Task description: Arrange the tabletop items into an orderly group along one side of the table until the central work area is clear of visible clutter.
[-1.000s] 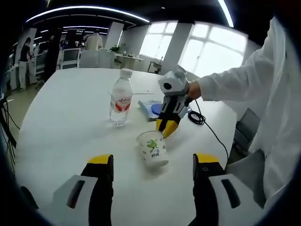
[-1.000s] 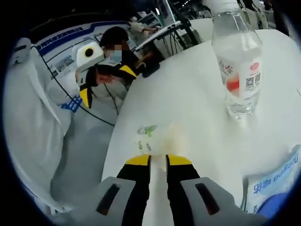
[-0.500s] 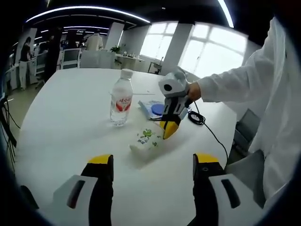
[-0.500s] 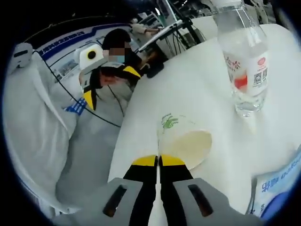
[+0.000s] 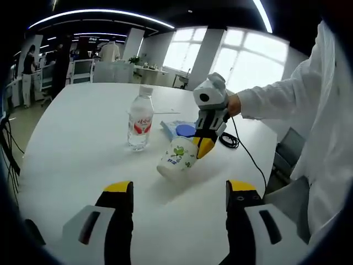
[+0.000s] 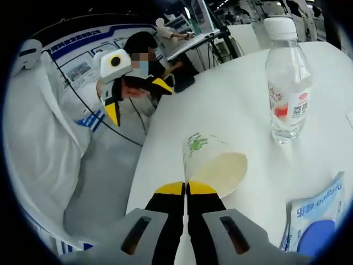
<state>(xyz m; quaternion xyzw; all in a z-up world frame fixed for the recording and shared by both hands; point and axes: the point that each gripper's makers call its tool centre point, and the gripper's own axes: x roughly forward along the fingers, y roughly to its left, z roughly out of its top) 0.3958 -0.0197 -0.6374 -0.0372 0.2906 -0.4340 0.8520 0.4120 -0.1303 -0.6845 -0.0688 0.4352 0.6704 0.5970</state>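
Observation:
A white paper cup (image 5: 177, 157) with a green print hangs tilted just above the white table (image 5: 71, 149), mouth toward my right gripper (image 5: 205, 146), which is shut on its rim. In the right gripper view the shut jaws (image 6: 186, 187) pinch the rim of the cup (image 6: 212, 165). A clear water bottle (image 5: 140, 118) with a red label stands upright just left of the cup, and appears as the bottle (image 6: 288, 94) at the upper right. My left gripper (image 5: 180, 187) stands open and empty near the table's edge, short of the cup; the left gripper (image 6: 138, 99) also appears across the table.
A blue-and-white packet (image 5: 179, 130) lies flat behind the cup, seen as the packet (image 6: 314, 221) at the lower right. A black cable (image 5: 229, 141) coils near the table's right edge. A person's white sleeve (image 5: 276, 99) reaches in from the right. Desks and people stand far behind.
The right gripper, shut on the cup's rim, tipped the upright cup over and raised it tilted off the table, toward the bottle. The left gripper stayed put and open.

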